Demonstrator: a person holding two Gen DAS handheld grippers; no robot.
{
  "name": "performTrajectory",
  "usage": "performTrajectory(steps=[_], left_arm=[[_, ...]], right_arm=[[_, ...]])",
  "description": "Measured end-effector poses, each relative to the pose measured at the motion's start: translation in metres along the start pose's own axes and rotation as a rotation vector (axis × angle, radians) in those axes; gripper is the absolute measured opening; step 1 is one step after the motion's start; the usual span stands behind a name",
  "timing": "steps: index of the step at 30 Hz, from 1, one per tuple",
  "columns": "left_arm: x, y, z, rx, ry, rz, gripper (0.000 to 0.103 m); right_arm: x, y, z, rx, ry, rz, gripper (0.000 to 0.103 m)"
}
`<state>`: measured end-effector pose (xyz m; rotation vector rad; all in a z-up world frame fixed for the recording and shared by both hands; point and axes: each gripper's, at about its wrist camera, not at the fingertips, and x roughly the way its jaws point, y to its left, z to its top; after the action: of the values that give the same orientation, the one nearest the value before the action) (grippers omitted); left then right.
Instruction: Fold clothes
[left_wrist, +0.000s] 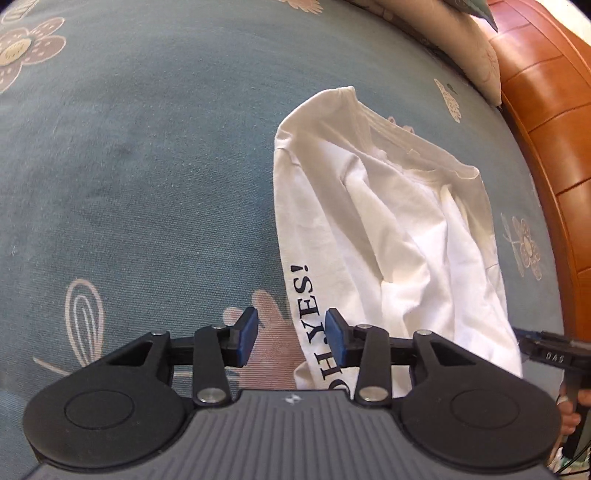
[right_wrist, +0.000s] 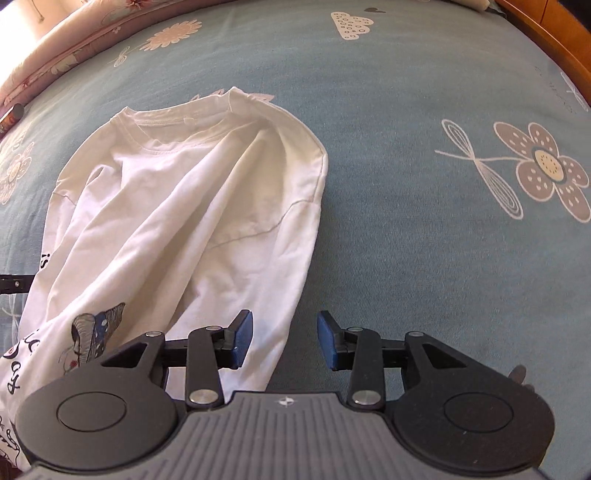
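A white T-shirt with black "OH YES!" lettering lies on the blue floral bedsheet, its sides folded in and its collar at the far end. My left gripper is open, its jaws straddling the shirt's left bottom edge by the lettering. In the right wrist view the shirt lies to the left, with an elephant print near its hem. My right gripper is open over the shirt's right bottom edge, with nothing between its pads. The right gripper also shows at the right edge of the left wrist view.
An orange wooden bed frame borders the sheet in the left wrist view, and also shows in the right wrist view. A pink floral quilt lies at the far left. A cream pillow rests by the frame.
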<state>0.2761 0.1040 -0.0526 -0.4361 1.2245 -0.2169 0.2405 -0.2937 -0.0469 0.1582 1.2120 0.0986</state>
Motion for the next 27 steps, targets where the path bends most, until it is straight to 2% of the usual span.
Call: performTrajectory(steps=[3, 6, 9, 10, 11, 12, 15, 17, 20, 22, 24, 27], left_arm=[[0.002, 0.005, 0.001, -0.04, -0.065, -0.054, 0.039], [0.009, 0.011, 0.013, -0.085, -0.092, -0.112, 0.036], [0.024, 0.013, 0.026, -0.092, -0.076, -0.169, 0.036], [0.027, 0.013, 0.027, -0.099, -0.069, -0.163, 0.033], [0.031, 0.014, 0.029, -0.107, -0.061, -0.157, 0.024], [0.034, 0.014, 0.03, -0.114, -0.055, -0.154, 0.022], [0.029, 0.015, 0.018, -0.139, -0.053, -0.198, 0.019], [0.029, 0.016, 0.006, -0.166, -0.024, -0.242, 0.019], [0.032, 0.016, -0.007, -0.182, -0.018, -0.242, 0.019], [0.031, 0.017, -0.009, -0.204, -0.039, -0.25, 0.01], [0.028, 0.011, -0.006, -0.19, -0.064, -0.215, 0.003], [0.019, -0.001, 0.002, -0.122, -0.1, -0.148, 0.001]], right_arm=[[0.0, 0.001, -0.016, 0.028, 0.009, 0.014, 0.043], [-0.001, 0.003, -0.028, 0.055, 0.018, 0.023, 0.043], [-0.003, 0.006, -0.036, 0.066, 0.015, 0.03, 0.043], [-0.004, 0.007, -0.037, 0.066, 0.015, 0.031, 0.043], [-0.005, 0.008, -0.039, 0.065, 0.015, 0.032, 0.043], [-0.006, 0.008, -0.04, 0.065, 0.015, 0.031, 0.043], [-0.01, 0.008, -0.045, 0.065, 0.012, 0.035, 0.043], [-0.012, 0.008, -0.049, 0.066, 0.013, 0.04, 0.043], [-0.014, 0.008, -0.054, 0.072, 0.014, 0.039, 0.043], [-0.015, 0.008, -0.057, 0.079, 0.014, 0.044, 0.043], [-0.015, 0.008, -0.059, 0.084, 0.017, 0.043, 0.043], [-0.017, 0.007, -0.061, 0.095, 0.016, 0.046, 0.043]])
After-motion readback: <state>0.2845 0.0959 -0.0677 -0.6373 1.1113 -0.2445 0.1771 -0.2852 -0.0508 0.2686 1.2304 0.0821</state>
